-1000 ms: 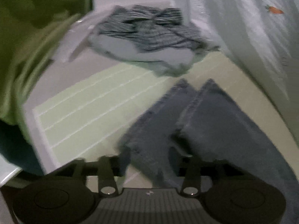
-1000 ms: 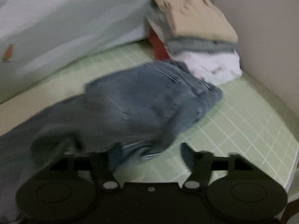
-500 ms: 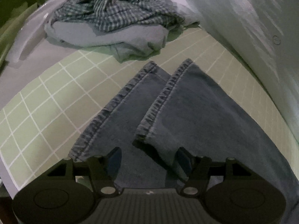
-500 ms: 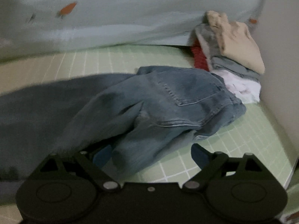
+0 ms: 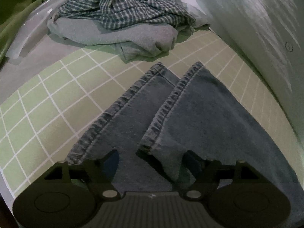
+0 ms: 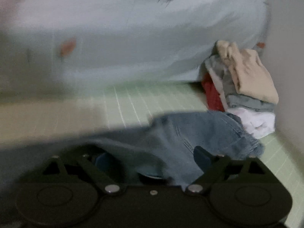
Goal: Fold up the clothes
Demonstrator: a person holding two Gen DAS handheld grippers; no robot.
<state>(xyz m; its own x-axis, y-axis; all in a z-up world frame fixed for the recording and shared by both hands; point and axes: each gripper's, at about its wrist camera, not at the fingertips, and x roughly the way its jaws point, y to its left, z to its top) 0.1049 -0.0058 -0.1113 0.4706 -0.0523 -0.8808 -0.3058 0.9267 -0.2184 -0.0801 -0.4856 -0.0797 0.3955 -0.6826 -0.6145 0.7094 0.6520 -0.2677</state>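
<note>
Two denim legs of the jeans (image 5: 199, 117) are fanned out on my green grid mat (image 5: 57, 98), hems pointing to 12 o'clock. My left claw (image 5: 152, 159) is spread wide over them, nothing pinched. My right claw (image 6: 152, 159) is open too, at the waist end, though that view's blurry. Plaid shirt pile (image 5: 123, 13) at 11, folded stack (image 6: 247, 91) at 2.

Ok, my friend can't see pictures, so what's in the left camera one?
Two blue jeans legs lie side by side on a green checked mat, hems pointing away, with the open left tool right over them. Behind sits a messy pile topped by a checked shirt.
</note>
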